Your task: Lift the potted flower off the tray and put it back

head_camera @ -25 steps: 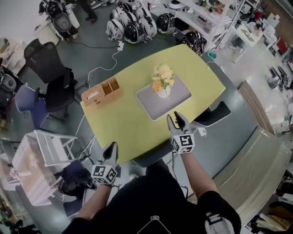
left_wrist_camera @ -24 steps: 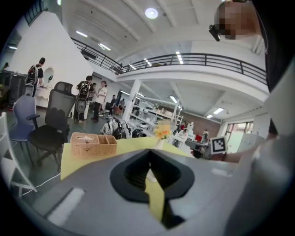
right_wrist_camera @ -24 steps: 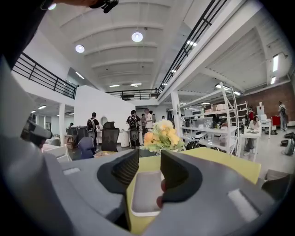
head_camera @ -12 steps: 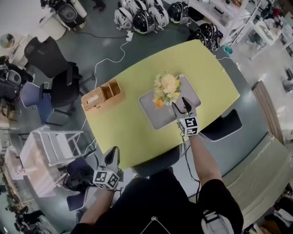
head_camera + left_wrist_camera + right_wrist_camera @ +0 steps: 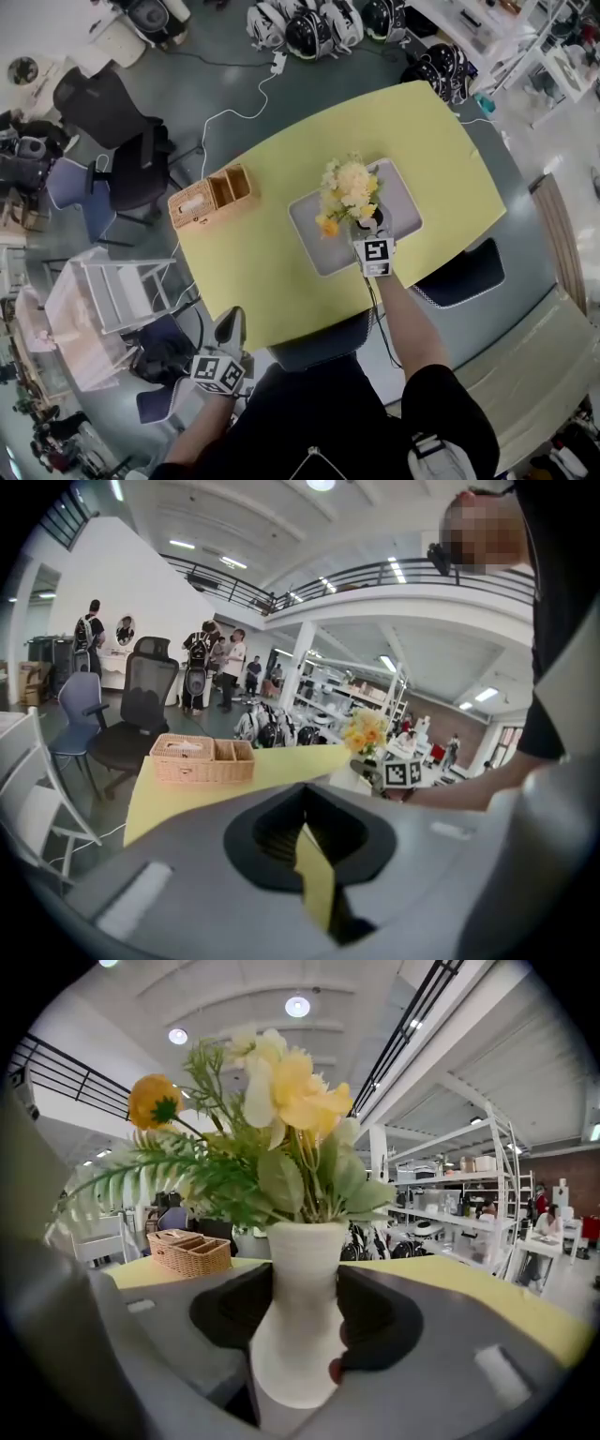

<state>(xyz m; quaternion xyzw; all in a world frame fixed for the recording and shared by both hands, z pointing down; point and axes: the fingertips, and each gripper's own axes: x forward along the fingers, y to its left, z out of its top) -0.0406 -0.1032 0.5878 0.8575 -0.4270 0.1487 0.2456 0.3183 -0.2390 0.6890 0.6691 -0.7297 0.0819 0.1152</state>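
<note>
The potted flower, yellow blooms in a white vase, stands on the grey tray on the yellow table. My right gripper reaches over the tray's near edge, and the vase stands between its jaws. They are closing: the right pad touches the vase's belly, while a dark gap shows on the left side. My left gripper hangs off the table's near-left edge, shut with nothing in it. From there the flower shows far off.
A wicker basket sits on the table's left part. Black office chairs stand to the left, and another chair is tucked in at the right edge. A white rack stands near my left gripper. Helmets lie on the floor beyond.
My right gripper has moved forward from the table's near edge over the tray to the vase, which now stands between its jaws. The left gripper has shifted only a little.
</note>
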